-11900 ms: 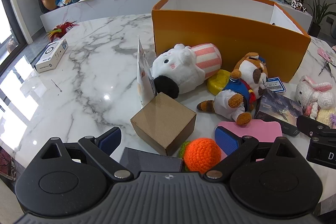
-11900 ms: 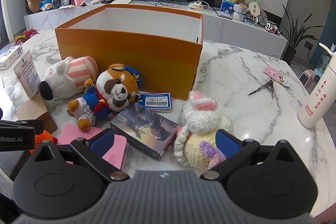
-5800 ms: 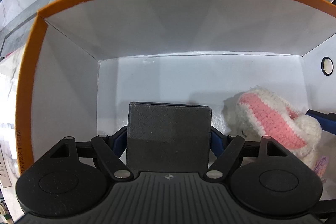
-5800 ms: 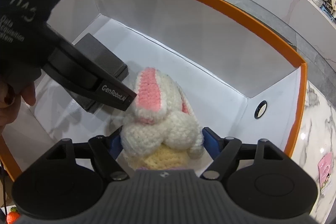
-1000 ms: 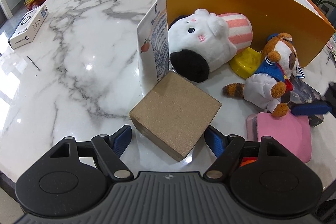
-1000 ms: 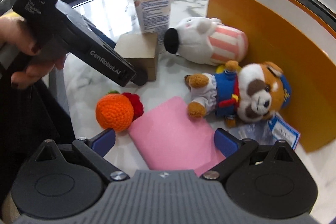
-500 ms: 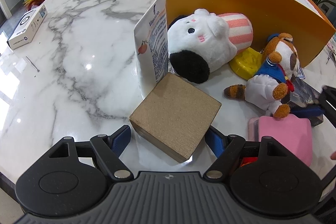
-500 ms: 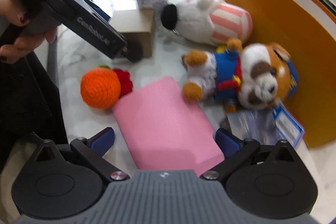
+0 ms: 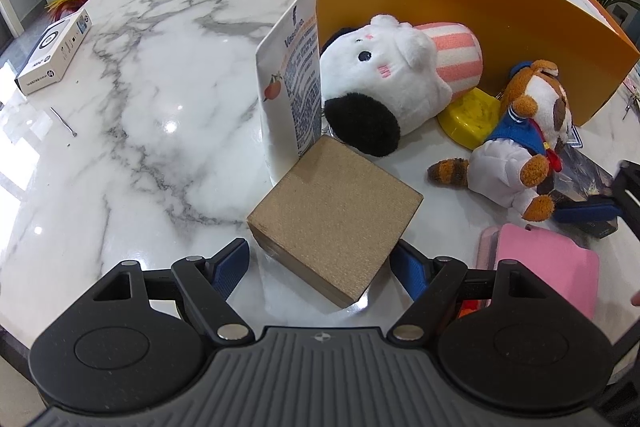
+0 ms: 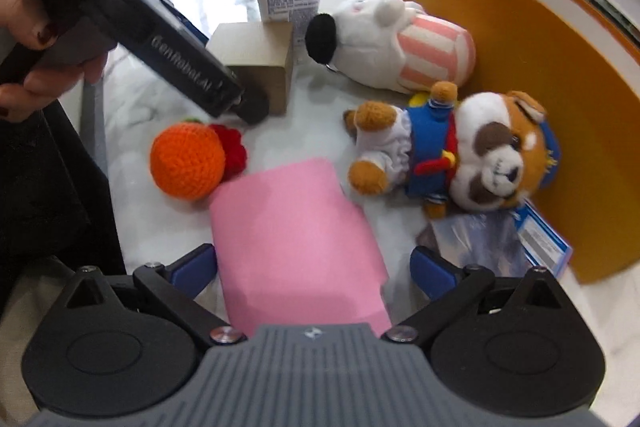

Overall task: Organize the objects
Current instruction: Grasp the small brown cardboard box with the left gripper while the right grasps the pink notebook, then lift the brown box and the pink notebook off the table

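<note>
Your left camera looks down steeply, close over the brown cardboard box [image 9: 334, 223] on the marble table [image 9: 152, 75]. Your right camera looks down close over the pink case [image 10: 296, 239]. Both see the box, the raccoon plush [image 10: 452, 151] and the orange bin [image 9: 460, 3]

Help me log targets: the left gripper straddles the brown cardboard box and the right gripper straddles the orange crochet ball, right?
Only the second half is wrong. The right wrist view shows the right gripper straddling the pink pad; the orange crochet ball lies apart, beside it. The left gripper does straddle the brown cardboard box.
</note>
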A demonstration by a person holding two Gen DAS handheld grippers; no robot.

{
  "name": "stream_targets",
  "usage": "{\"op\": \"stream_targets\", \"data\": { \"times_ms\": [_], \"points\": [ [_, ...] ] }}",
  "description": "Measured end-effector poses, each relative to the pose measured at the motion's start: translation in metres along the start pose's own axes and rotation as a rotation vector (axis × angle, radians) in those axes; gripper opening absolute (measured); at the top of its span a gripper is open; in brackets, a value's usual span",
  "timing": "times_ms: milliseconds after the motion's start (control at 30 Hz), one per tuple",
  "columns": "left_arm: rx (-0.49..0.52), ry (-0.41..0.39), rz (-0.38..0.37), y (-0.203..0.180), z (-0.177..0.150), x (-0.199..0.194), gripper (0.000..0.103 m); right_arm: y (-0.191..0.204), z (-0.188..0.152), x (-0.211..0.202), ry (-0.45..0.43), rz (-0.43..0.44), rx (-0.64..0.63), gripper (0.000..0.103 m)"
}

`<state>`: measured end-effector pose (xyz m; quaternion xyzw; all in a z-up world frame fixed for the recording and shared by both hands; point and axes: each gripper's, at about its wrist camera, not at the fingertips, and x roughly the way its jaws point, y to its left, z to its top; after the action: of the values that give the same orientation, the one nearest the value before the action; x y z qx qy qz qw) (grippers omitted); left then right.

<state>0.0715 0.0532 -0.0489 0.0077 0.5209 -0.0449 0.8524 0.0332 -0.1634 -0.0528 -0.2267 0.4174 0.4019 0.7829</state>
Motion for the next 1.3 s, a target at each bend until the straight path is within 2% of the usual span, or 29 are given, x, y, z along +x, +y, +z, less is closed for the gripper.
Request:
{"op": "stream_targets", "data": {
  "times_ms": [167, 200, 233, 267, 633, 800, 967, 1167, 1300],
  "points": [
    [0.018, -0.001, 0.012, -0.002, -0.001, 0.001, 0.089, -0.001, -0.001, 0.002, -0.029, -0.011, 0.033, 0.102],
    [0.020, -0.003, 0.010, -0.002, -0.001, 0.000, 0.088, 0.001, -0.002, 0.001, -0.029, -0.015, 0.037, 0.100],
    [0.024, -0.006, 0.006, -0.003, -0.001, 0.000, 0.083, 0.004, -0.002, 0.000, -0.031, -0.014, 0.039, 0.092],
    [0.030, -0.009, 0.007, -0.004, -0.001, -0.001, 0.083, 0.006, 0.000, -0.003, -0.036, -0.015, 0.037, 0.087],
    [0.058, -0.031, 0.014, -0.005, -0.003, -0.009, 0.081, 0.008, 0.003, -0.003, -0.022, -0.058, 0.129, 0.085],
    [0.040, -0.051, -0.032, -0.001, -0.002, -0.021, 0.079, 0.005, -0.002, -0.011, -0.021, -0.068, 0.192, 0.085],
    [0.039, -0.067, -0.048, -0.001, -0.002, -0.027, 0.078, 0.002, -0.005, -0.018, -0.038, -0.063, 0.240, 0.085],
    [0.040, -0.083, -0.057, -0.002, -0.002, -0.031, 0.077, -0.002, -0.008, -0.022, -0.046, -0.042, 0.269, 0.084],
    [0.052, -0.056, -0.052, -0.005, -0.003, -0.024, 0.078, 0.001, -0.007, -0.017, -0.023, -0.057, 0.244, 0.084]
  ]
}}
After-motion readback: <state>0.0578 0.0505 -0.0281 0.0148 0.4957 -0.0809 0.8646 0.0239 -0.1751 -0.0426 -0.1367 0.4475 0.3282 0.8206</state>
